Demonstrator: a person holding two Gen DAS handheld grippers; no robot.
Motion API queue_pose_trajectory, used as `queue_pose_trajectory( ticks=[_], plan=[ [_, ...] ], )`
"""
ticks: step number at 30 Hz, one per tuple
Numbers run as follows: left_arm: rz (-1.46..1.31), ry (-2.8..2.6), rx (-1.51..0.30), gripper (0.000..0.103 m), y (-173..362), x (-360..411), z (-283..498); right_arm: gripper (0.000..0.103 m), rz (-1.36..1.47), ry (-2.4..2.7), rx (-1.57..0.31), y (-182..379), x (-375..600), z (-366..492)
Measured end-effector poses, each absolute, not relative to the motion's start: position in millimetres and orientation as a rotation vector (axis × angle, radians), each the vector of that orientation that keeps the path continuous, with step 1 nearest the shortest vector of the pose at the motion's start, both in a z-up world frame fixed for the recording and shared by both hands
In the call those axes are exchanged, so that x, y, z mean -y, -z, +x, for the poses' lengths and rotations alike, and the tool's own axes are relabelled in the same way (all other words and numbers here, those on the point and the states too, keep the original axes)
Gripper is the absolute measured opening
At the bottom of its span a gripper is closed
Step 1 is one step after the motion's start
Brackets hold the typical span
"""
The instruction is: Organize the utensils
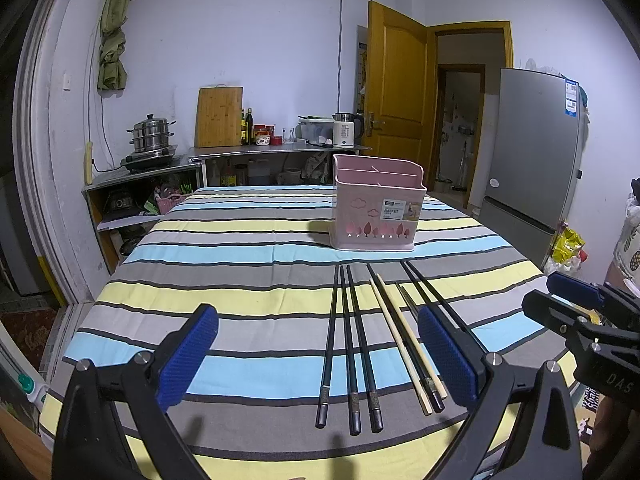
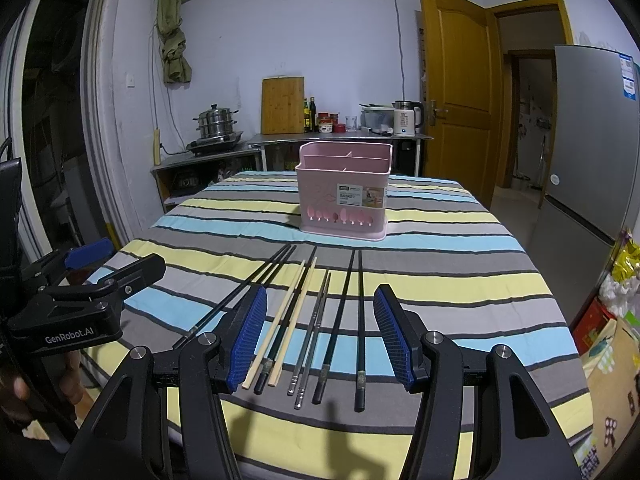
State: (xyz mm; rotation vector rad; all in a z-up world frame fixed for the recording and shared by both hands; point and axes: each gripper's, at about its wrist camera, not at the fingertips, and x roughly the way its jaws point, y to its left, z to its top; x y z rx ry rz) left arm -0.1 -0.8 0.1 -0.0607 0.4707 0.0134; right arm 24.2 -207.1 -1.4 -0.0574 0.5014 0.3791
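Chopsticks lie in a loose row on the striped tablecloth, tips pointing toward the far side: black ones at both ends, a pale wooden pair left of the middle with another black one between them, and a thin metal pair just right of it. Beyond their tips, a little apart, a pink basket with inner dividers stands upright on the cloth. Nearer than the row, the right gripper hangs above the thick ends with its blue pads spread apart and nothing between them. The left gripper hovers over the left part of the row, jaws wide open, also empty. Behind the table are a steel counter against the far wall, a yellow door and a grey fridge to the right
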Motion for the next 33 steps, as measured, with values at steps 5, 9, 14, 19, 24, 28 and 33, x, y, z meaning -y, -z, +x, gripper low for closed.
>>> queue_pose_trajectory(
  ticks=[5,9,14,19,24,28,33],
  plan=[
    [-0.062,-0.013,-0.471,0.102,0.0,0.9,0.0,0.056,-0.057,-0.379,-0.502,1.5,206.9,24.3],
    [-0.060,-0.012,-0.472,0.102,-1.1,0.2,-2.4,0.056,-0.058,-0.378,-0.501,1.5,206.9,24.2],
    [-0.059,-0.012,-0.474,0.102,-0.4,0.6,-1.7,0.056,-0.057,-0.378,-0.503,1.8,206.9,24.7],
    [-0.058,-0.011,-0.474,0.102,-0.1,1.8,-0.6,0.056,-0.058,-0.378,-0.502,2.1,207.0,25.1],
    [-0.058,-0.010,-0.474,0.102,-0.2,2.0,-1.3,0.056,-0.056,-0.378,-0.503,2.2,207.2,25.1],
    [-0.057,-0.011,-0.474,0.102,-0.2,2.4,-1.3,0.056,-0.056,-0.378,-0.502,2.1,206.9,24.5],
    [-0.057,-0.011,-0.475,0.102,-0.4,2.8,-1.2,0.056,-0.056,-0.377,-0.502,1.9,206.9,24.1]
  ],
)
